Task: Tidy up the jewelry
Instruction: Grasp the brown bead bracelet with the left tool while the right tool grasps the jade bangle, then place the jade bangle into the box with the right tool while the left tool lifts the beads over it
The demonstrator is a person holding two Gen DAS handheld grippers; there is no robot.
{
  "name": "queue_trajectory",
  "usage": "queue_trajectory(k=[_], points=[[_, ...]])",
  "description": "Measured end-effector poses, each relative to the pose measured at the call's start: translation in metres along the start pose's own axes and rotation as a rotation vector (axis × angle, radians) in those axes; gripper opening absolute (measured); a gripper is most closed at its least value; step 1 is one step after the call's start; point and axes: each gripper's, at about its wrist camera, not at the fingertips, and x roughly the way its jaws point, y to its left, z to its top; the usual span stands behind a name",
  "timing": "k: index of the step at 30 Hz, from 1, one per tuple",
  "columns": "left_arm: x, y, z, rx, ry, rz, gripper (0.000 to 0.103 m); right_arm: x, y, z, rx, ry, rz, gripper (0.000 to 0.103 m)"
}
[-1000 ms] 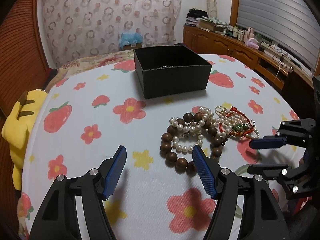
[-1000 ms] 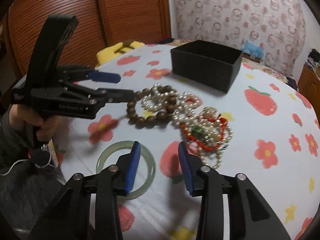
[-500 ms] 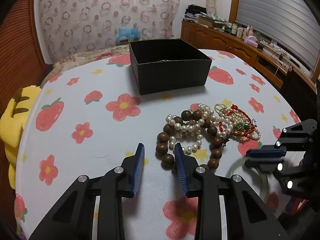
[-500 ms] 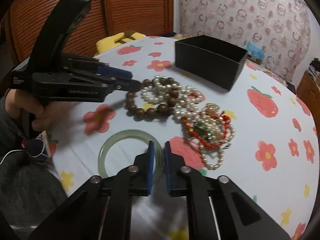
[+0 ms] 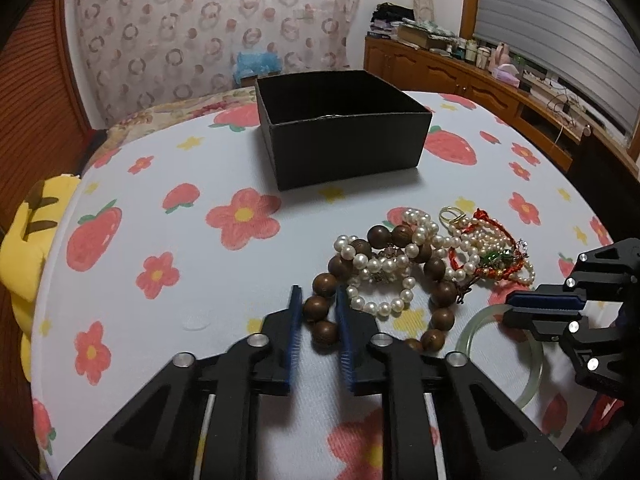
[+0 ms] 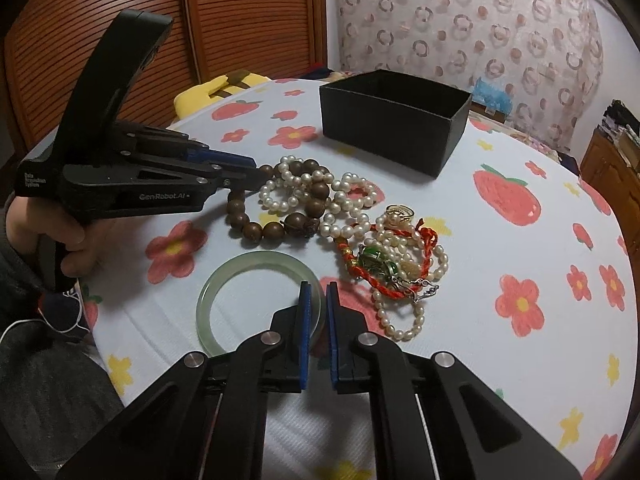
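Box (image 5: 344, 136) interior unseen, bangle (image 6: 256, 300) partly behind tool (image 6: 316, 300)

One black box (image 5: 344, 136), one jade bangle (image 6: 256, 264), two grippers (image 5: 316, 308) (image 6: 316, 300)

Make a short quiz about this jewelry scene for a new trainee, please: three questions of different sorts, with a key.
1. True or false: the black box has a lid on it.
2. What does the right tool pinch?
A. a pearl strand
B. the green bangle
C. the gold ring
3. Fill in: the left tool is closed on the ____ bead bracelet.

Key: 1 false; 2 B; 3 wooden.
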Motion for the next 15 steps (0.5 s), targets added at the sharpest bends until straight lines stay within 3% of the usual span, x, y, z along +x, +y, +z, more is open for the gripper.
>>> queue_trajectory(k=[5, 15], points=[[-0.014, 0.006, 0.001, -0.015, -0.04, 0.008, 0.012, 0.0, -0.002, 0.001, 0.01, 0.0, 0.011, 0.009], [-0.072, 0.002, 0.021, -0.009, -0.197, -0.008, 0.012, -0.001, -0.003, 0.0, 0.016, -0.001, 0.016, 0.009]])
